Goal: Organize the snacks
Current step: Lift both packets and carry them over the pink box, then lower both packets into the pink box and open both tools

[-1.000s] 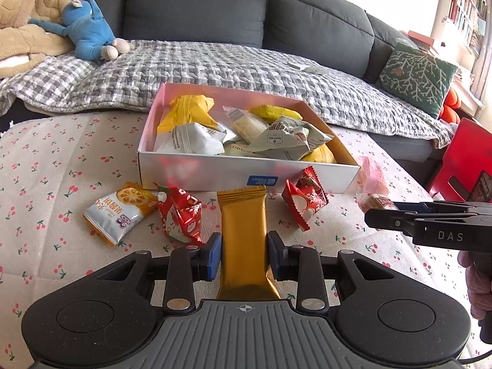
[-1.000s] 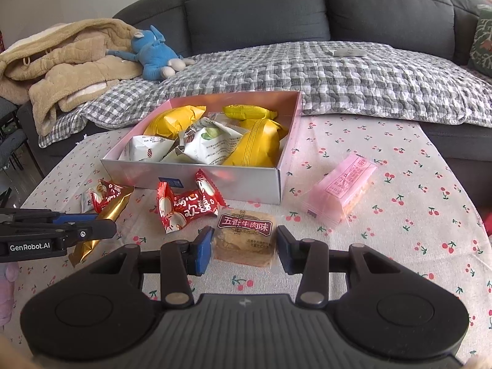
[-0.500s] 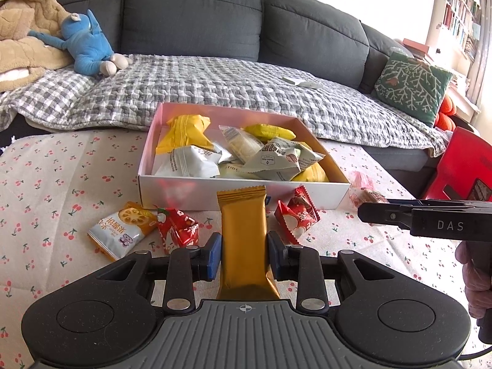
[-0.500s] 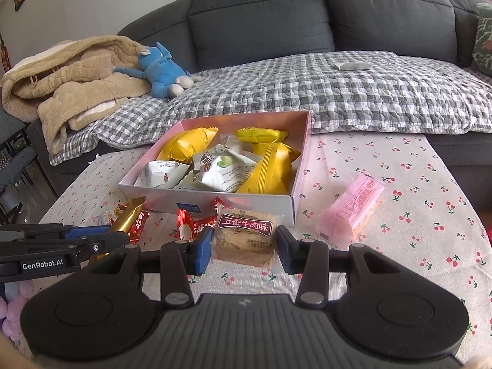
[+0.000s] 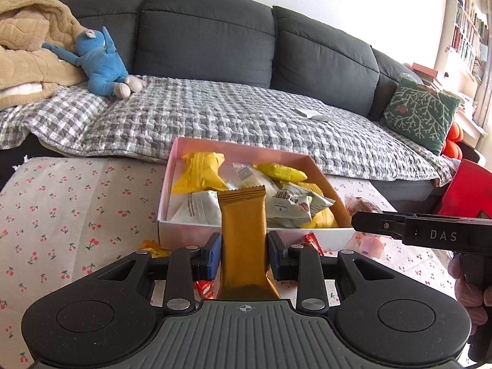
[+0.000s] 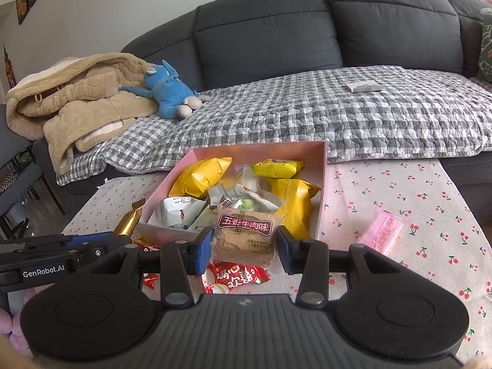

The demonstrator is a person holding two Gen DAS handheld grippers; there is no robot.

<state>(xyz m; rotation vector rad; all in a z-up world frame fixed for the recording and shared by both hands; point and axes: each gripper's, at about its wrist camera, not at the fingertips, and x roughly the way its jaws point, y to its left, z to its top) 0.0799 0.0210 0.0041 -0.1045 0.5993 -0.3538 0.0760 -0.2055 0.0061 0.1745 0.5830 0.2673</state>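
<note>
My left gripper [image 5: 244,252] is shut on a long gold snack bar [image 5: 243,233], held lifted in front of the pink box [image 5: 240,232]. My right gripper [image 6: 244,247] is shut on a brown cake pack with a dark red label [image 6: 244,238], also raised near the box's [image 6: 321,196] front edge. The box holds several yellow and white snack packets. From the right wrist view the gold bar [image 6: 129,221] and the left gripper show at the left. Red candy packs [image 6: 233,278] lie on the cloth under my right fingers. A pink packet [image 6: 381,230] lies to the right.
The table [image 5: 61,215] wears a cherry-print cloth. Behind it stands a dark grey sofa [image 5: 215,40] with a checked blanket, a blue plush toy [image 5: 104,64], a beige coat [image 6: 77,104] and a green cushion [image 5: 421,110]. An orange packet [image 5: 152,244] peeks out left of my left fingers.
Both grippers have risen with their snacks; the box and table packets sit lower and partly behind the fingers in both views now. Grips are unchanged.
</note>
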